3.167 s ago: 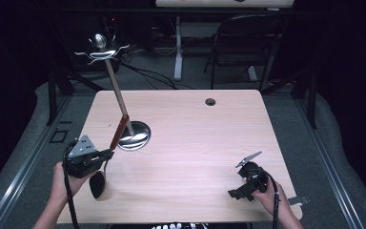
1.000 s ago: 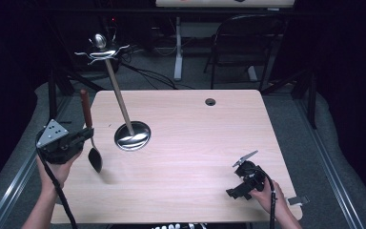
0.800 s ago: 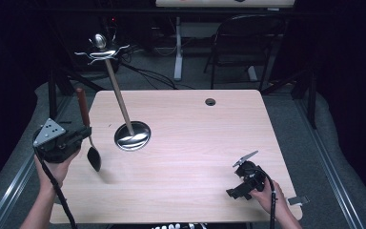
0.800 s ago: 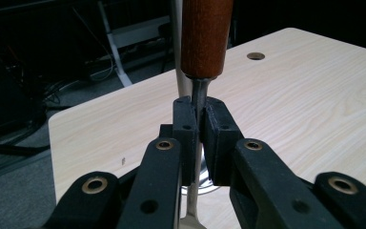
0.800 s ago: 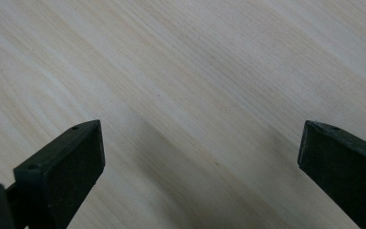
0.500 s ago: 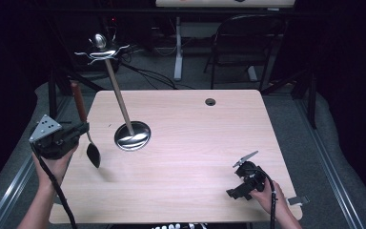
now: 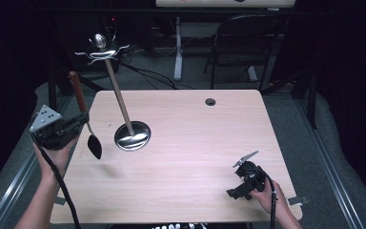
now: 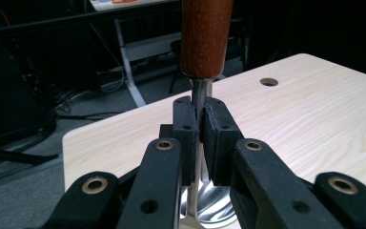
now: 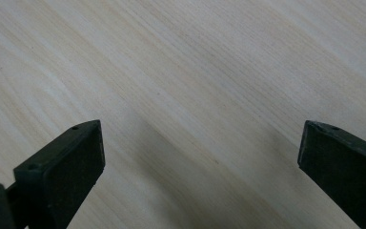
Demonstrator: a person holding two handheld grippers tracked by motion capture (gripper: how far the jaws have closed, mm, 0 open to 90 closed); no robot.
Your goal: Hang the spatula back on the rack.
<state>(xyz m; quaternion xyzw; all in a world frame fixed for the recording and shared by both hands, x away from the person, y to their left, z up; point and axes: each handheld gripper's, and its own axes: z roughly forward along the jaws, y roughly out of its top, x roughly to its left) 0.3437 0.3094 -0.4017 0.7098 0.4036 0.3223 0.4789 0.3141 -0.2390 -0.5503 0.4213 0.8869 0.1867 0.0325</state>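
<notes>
Lifted clear of the bench and swung out past its left edge, the spoon now stands nearly upright in your left gripper, where three seconds earlier it leaned low against the stand's base. Its brown wooden handle points up and slightly away from you, and its dark bowl hangs just above the bench's left margin. From the left gripper view, the jaws are clamped narrowly on the thin metal neck just below the handle, pads flush on either side (a grip low on the shank, likely chosen so the handle's top end stays free).

That end matters: the utensil stand, a slanted rod rising from a shiny round base to a set of curled hooks with a ball on top, sits just beside the spoon, toward the bench's middle. Holding the spoon vertical and off to the side looks like a setup for carrying its upper end to one of those hooks; whether the handle has a hanging hole cannot be told.

Your right gripper rests at the near right corner, well apart from the action, its jaws spread wide over bare wood and holding nothing, seemingly parked out of the way.
</notes>
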